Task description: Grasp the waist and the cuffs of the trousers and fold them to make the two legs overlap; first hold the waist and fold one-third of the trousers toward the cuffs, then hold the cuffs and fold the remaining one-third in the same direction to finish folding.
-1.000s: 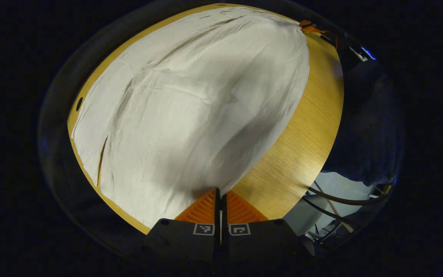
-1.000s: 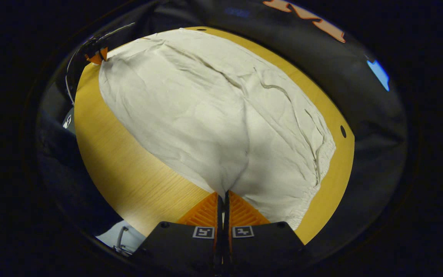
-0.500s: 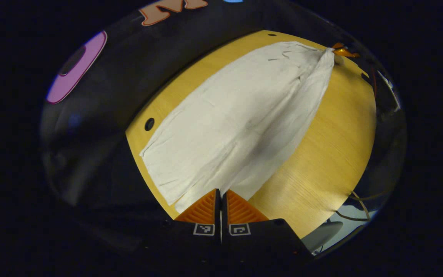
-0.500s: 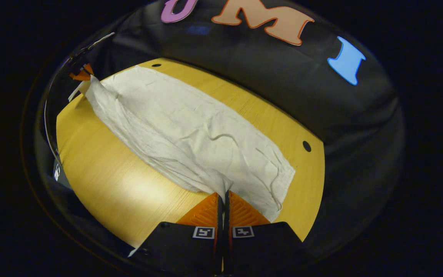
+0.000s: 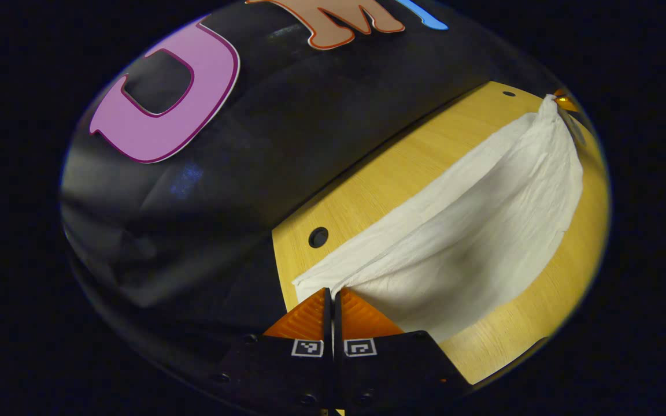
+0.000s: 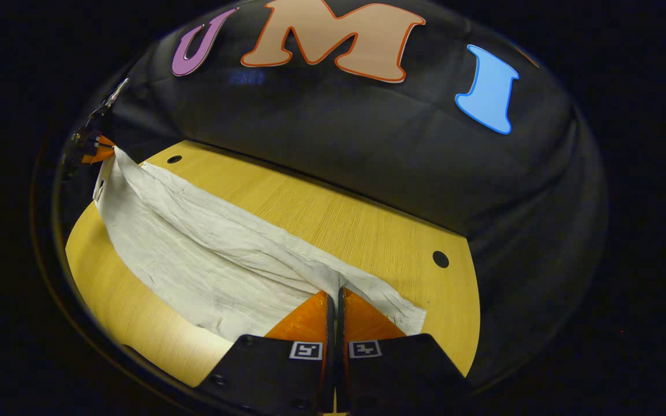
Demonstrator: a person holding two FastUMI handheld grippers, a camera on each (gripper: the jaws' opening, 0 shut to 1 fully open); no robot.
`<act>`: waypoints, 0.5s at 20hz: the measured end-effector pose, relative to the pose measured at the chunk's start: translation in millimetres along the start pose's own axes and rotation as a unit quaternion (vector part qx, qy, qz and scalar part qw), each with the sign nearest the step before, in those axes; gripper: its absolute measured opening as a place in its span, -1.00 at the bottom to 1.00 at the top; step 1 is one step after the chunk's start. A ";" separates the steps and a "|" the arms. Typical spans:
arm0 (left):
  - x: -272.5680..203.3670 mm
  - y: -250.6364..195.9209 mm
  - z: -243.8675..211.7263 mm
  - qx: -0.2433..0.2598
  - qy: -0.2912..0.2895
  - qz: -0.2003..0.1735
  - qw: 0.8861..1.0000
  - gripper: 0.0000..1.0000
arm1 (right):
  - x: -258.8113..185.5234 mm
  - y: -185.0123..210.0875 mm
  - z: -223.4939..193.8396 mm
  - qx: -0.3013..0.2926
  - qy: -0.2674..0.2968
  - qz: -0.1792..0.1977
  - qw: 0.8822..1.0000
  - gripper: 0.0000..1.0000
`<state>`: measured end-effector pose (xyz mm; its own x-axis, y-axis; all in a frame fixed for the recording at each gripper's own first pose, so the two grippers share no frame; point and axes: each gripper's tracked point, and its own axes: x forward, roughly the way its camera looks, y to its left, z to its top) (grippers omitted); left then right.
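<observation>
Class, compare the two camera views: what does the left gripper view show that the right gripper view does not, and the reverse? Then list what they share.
Left gripper view: the left gripper sits close at the bottom, shut on the trousers, which sweep up and right to the right gripper, far off.

Right gripper view: the right gripper is close at the bottom, shut on the trousers, which run up and left to the distant left gripper.

Shared: the pale trousers lifted along one edge between both grippers, the wooden table with two small holes, and the black cloth wall.
</observation>
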<state>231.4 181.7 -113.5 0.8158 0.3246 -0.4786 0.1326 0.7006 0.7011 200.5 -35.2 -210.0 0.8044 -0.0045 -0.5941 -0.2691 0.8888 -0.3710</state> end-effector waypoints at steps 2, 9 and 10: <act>29.6 2.3 10.0 -0.004 0.010 0.008 1.000 -1.00 | 30.8 0.6 -1.9 0.008 0.012 0.005 1.000 -0.95; 110.7 -26.2 0.4 -0.013 0.025 0.019 0.999 -1.00 | 114.5 4.5 -25.5 0.081 0.043 0.027 0.995 -0.87; 114.3 -29.1 0.1 -0.021 0.025 0.021 0.999 -1.00 | 121.2 4.9 -26.6 0.091 0.041 0.029 0.995 -0.79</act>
<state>320.9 198.4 -188.6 0.7909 0.3842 -0.4762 0.0743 0.7122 0.6981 282.6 -43.6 -302.8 0.7427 0.0184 -0.6694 -0.2071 0.9569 -0.2034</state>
